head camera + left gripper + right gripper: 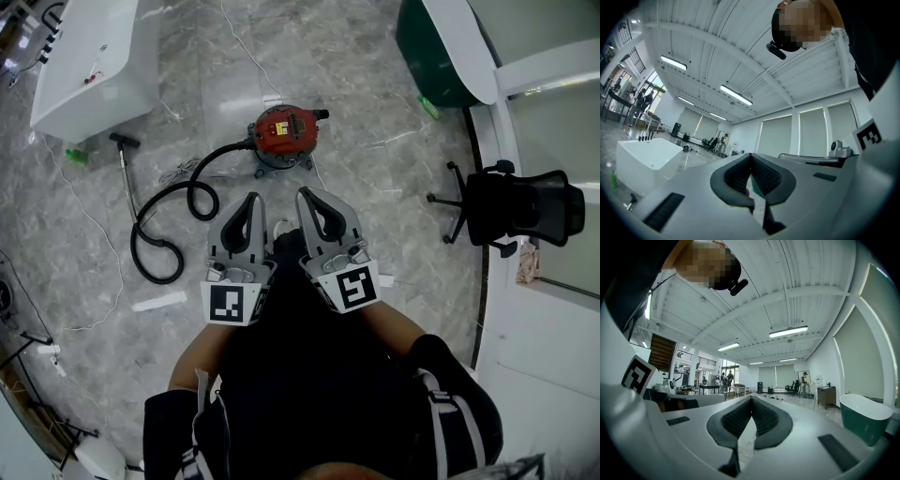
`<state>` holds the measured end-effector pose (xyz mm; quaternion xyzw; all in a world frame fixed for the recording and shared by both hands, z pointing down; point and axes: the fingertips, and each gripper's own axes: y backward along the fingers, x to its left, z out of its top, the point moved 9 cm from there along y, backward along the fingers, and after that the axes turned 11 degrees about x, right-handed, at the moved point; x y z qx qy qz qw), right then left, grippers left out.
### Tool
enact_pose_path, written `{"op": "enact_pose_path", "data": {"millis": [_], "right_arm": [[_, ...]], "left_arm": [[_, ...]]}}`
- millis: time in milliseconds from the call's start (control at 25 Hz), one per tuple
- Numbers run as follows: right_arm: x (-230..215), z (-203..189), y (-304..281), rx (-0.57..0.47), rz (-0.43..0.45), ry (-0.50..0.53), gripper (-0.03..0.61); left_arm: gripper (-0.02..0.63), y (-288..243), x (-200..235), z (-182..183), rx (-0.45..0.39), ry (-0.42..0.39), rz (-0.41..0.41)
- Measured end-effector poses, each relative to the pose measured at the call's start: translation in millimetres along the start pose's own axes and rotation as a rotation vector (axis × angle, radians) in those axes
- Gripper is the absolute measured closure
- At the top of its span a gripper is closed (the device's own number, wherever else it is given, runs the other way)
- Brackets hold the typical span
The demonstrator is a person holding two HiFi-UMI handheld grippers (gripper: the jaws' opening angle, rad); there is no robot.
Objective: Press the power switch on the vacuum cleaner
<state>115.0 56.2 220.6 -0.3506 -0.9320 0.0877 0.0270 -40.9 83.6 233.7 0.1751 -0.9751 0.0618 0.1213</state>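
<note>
A red canister vacuum cleaner point(285, 136) stands on the marble floor ahead of me, its black hose point(167, 216) curling left to a wand point(126, 169). My left gripper point(251, 200) and right gripper point(307, 195) are held side by side in front of my body, well short of the vacuum. Both point up and forward. In the left gripper view the left gripper point(750, 155) has its jaw tips together with nothing between them. In the right gripper view the right gripper point(751, 398) is shut too, and empty. Neither gripper view shows the vacuum.
A white bathtub point(89, 61) stands at the far left, a dark green tub point(441, 52) at the far right. A black office chair point(511, 206) is to the right near a white wall. Thin white cables point(94, 225) trail across the floor. People stand far off in the hall.
</note>
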Motion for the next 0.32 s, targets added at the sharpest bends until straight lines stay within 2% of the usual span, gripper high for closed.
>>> {"op": "enact_pose_path", "data": {"millis": [320], "right_arm": [[1.8, -7.4, 14.6, 0.008, -0.002, 0.0, 0.561]], "left_arm": [[0.6, 7.6, -7.9, -1.8, -0.035, 0.025, -0.003]]}}
